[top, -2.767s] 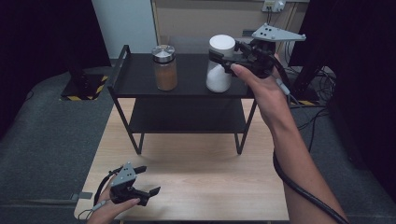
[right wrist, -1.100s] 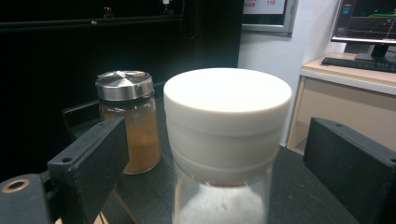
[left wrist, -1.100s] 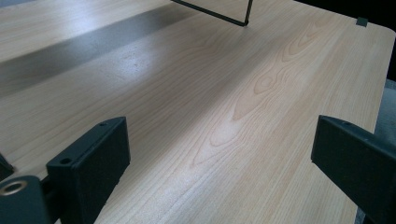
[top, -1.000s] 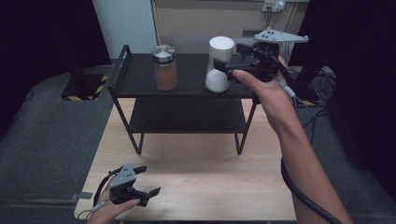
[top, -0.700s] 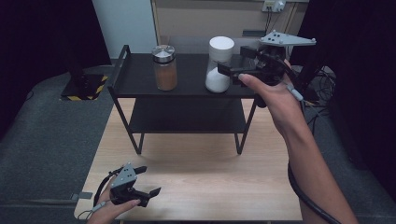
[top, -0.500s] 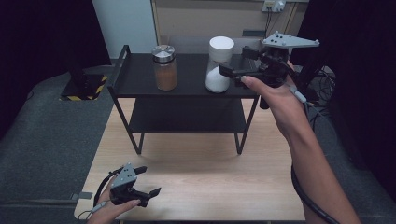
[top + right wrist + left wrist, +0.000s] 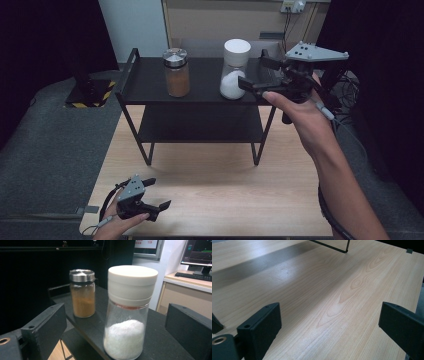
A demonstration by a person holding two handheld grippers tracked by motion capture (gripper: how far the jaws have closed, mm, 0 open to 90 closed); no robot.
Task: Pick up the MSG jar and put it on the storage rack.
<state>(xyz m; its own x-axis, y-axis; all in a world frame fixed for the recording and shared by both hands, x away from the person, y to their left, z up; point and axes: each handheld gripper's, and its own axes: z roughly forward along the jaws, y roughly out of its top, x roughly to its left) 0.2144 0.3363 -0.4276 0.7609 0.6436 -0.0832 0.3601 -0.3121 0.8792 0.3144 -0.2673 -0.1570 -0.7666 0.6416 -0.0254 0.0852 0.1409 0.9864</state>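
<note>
We had let go of the white-lidded glass jar of white powder: our right gripper had drawn back to its right, jaws spread and empty. The jar stood upright on the black metal shelf's top tier, right of the steel-capped brown spice jar, so placement looked finished. Our left gripper rested open on the near wooden table.

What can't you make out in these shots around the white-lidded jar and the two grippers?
- White-lidded jar: its base runs off the bottom edge in the right gripper view.
- Right gripper: whether a jaw touches the jar is unclear in the high view.
- Lower shelf: shadowed in the high view.
- Left gripper: jaw ends are cut off in the left gripper view.
</note>
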